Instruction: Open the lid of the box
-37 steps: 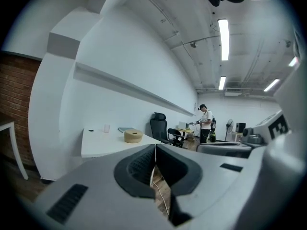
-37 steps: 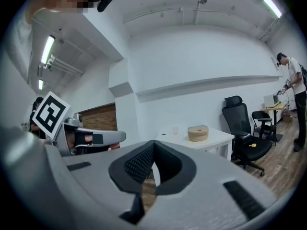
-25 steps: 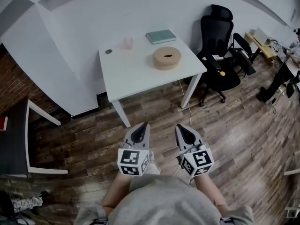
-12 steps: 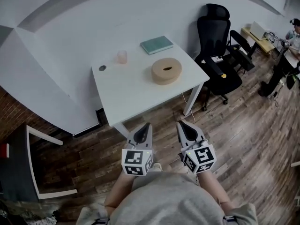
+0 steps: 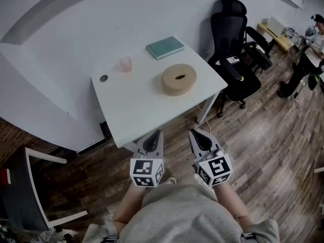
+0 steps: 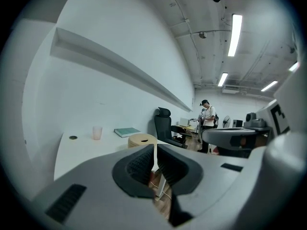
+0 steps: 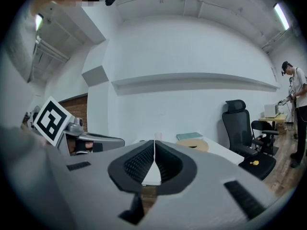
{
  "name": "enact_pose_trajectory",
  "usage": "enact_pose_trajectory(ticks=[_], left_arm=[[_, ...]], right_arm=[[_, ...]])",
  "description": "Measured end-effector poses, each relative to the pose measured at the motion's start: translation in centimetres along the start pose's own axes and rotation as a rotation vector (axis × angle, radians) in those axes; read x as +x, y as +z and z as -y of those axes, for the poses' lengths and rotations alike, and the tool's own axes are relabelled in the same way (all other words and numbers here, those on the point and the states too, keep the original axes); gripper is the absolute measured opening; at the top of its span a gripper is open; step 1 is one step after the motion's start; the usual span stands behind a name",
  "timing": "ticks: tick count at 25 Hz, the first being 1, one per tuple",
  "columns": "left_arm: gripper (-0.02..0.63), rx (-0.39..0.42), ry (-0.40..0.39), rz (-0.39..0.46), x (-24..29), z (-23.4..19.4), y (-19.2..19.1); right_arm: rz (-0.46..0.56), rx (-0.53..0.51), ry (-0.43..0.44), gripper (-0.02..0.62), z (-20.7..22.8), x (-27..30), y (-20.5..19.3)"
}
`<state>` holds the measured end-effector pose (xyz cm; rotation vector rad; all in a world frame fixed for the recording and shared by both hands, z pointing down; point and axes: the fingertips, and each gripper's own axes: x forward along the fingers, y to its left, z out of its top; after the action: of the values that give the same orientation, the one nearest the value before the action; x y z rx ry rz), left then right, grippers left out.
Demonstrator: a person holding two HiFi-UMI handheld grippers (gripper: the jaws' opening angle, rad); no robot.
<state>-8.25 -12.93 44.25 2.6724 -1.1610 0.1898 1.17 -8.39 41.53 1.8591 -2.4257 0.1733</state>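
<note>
left claw (image 5: 158, 132), right claw (image 5: 192, 131), apparently nearer table (image 5: 130, 101)

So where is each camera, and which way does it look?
Head view: on the head, steeply down at the white table and round box; forearms, left gripper, right gripper show.
Left gripper view: on that gripper, along its shut jaws towards the table; right gripper at right.
Right gripper view: on that gripper, along its shut jaws towards the table; left gripper at left.
Shared: all show the box and black chair.

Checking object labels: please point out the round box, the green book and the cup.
round box (image 5: 178, 81), head view, lid top.
green book (image 5: 165, 47), head view, cover.
cup (image 5: 125, 64), head view, side wall.
</note>
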Motion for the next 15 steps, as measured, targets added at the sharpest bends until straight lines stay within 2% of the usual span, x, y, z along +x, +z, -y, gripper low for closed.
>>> enact_pose_trajectory(ticks=[3,8,15], left_arm=[[0.016,-0.010,0.000,-0.003,1.2,-0.2,0.2],[0.068,-0.018,-0.006,-0.016,3.6,-1.0,0.2],[0.146,-0.050,0.027,-0.047,9.0,-3.2,-0.4]], right_arm=[[-0.024,0.025,0.004,0.023,1.0,0.8,-0.6],[-0.051,0.039,0.020,0.054,2.9,3.2,-1.5],[-0.098,0.000,0.078,0.119,7.0,8.7,-1.9]])
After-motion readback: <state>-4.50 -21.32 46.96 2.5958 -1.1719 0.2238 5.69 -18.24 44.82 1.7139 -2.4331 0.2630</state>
